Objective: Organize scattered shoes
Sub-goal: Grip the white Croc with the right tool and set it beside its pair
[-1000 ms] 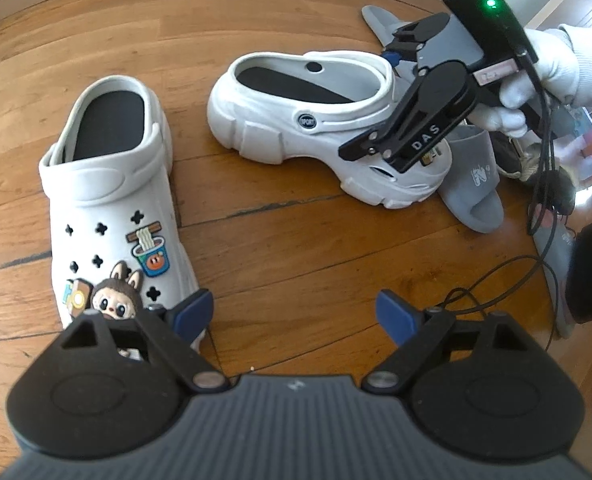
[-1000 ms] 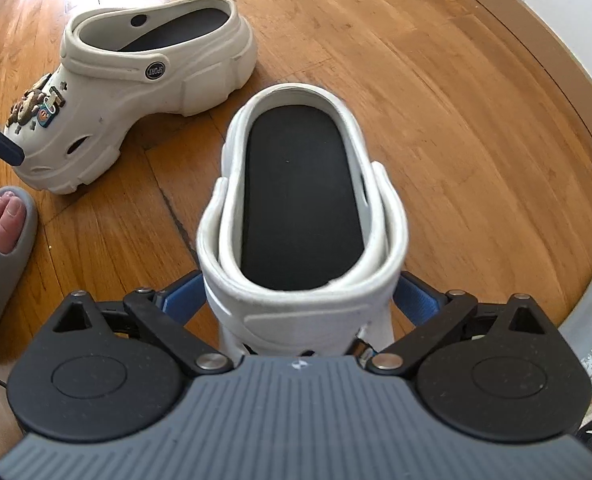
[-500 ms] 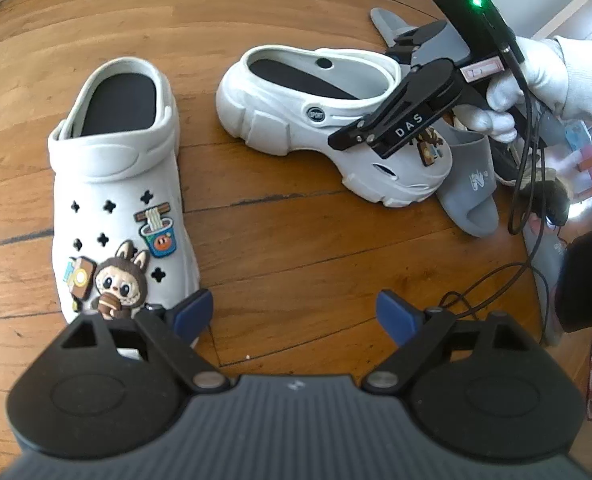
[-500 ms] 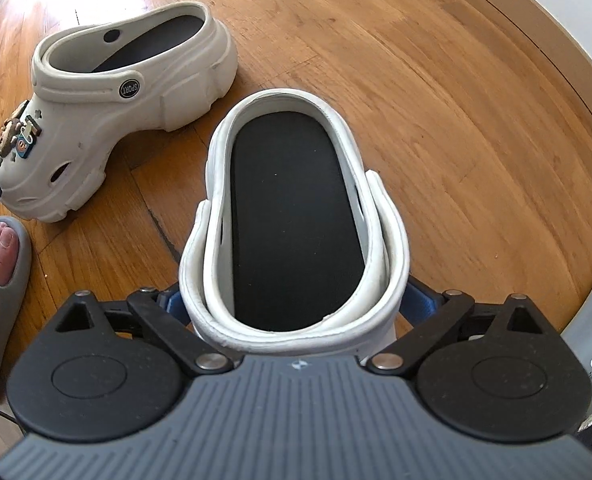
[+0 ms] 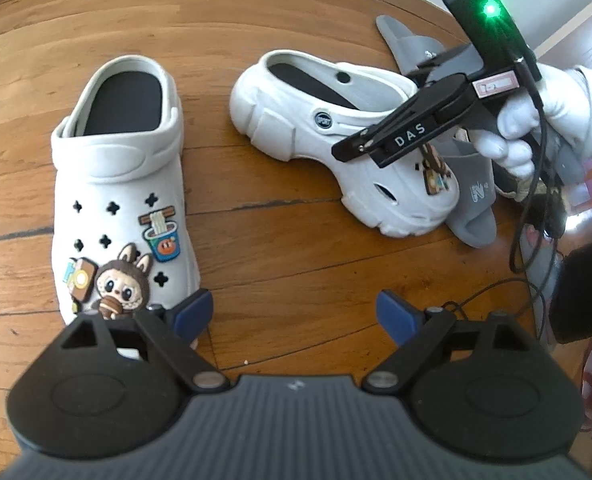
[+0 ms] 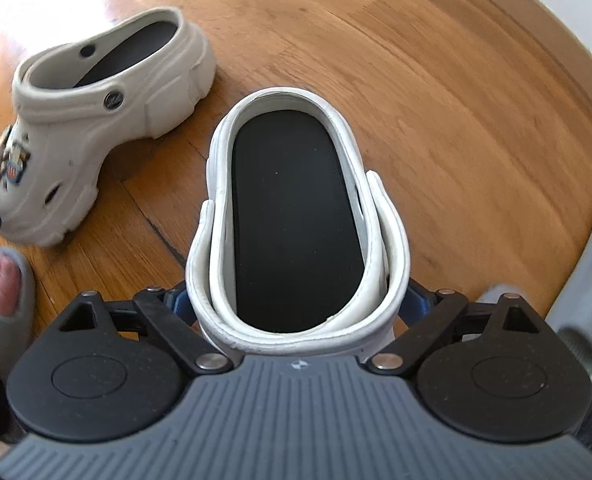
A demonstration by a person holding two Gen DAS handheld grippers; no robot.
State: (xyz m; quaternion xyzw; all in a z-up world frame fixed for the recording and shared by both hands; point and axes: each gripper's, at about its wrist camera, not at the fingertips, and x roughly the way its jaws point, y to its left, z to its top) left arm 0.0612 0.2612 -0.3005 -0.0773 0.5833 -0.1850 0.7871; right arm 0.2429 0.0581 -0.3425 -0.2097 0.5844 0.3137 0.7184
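Down on the wooden floor (image 5: 287,240) we have two white clogs, and they're not yet a pair. One clog (image 5: 119,184) stands flat, its toe with the charms just beside our left gripper (image 5: 294,314), whose jaws are spread wide with nothing between them. The second clog (image 5: 320,120) sits well apart from it and at an angle. The right gripper (image 6: 298,300) has it: the jaws are clamped on either side of its front, and in the right wrist view it looks crisp while the floor around it smears, so we judge it's being carried.

By our judgement, this job is partway. The gripped clog has to land beside its mate, heels and toes lined up.

Then the grey slides. We count two loose ones, one slide (image 5: 410,42) behind the gripped clog and another slide (image 5: 476,204) tucked just past its toe, the two pointing in different directions. A third grey slide (image 6: 11,308) is on a person's foot, so that one isn't ours to sort. There's clutter at the far right that we can't make out.
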